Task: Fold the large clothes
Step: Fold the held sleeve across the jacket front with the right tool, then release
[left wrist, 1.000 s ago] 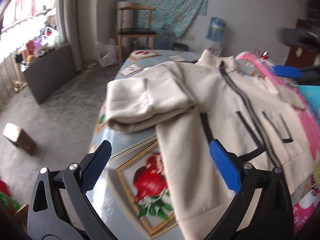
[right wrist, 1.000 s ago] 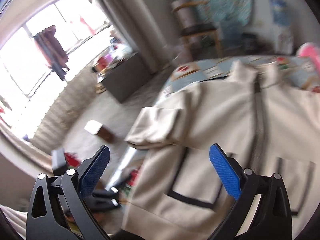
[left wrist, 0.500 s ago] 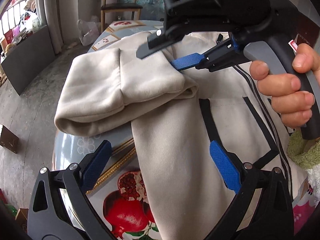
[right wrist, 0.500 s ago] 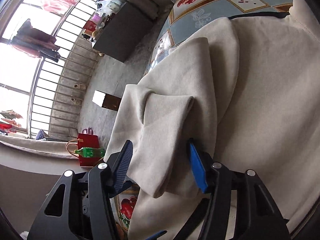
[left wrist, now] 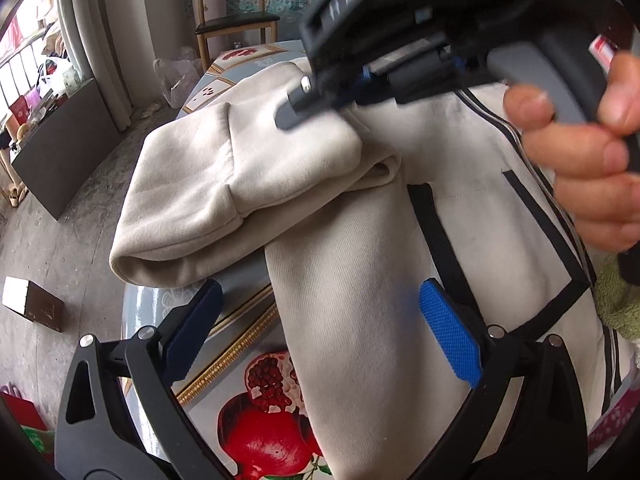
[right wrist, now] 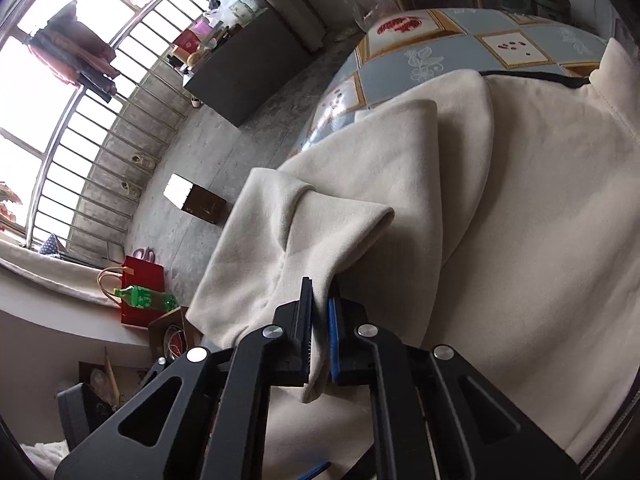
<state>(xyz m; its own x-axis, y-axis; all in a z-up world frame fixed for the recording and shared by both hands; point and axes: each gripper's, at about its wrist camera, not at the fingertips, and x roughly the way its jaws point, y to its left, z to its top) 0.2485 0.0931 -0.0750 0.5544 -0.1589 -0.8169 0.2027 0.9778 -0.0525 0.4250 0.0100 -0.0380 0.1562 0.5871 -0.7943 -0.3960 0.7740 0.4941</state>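
Cream zip jacket (left wrist: 472, 208) lies spread front-up on the patterned surface (left wrist: 256, 344), left sleeve (left wrist: 240, 184) doubled back in a thick roll hanging over the surface edge. Fabric looks soft, fleecy, fairly heavy, limp; likely sags and drags, not slippery. Bunched folds give thick bite; cuff or doubled edge best hold, avoid zip.

Right tool (right wrist: 320, 320) is clamped on a pinch of the sleeve fold, cloth squeezed between the pads. Left tool (left wrist: 320, 328) spread wide, straddling the jacket's side panel near the hem, gripping nothing. A hand (left wrist: 584, 160) holds the right tool's handle.
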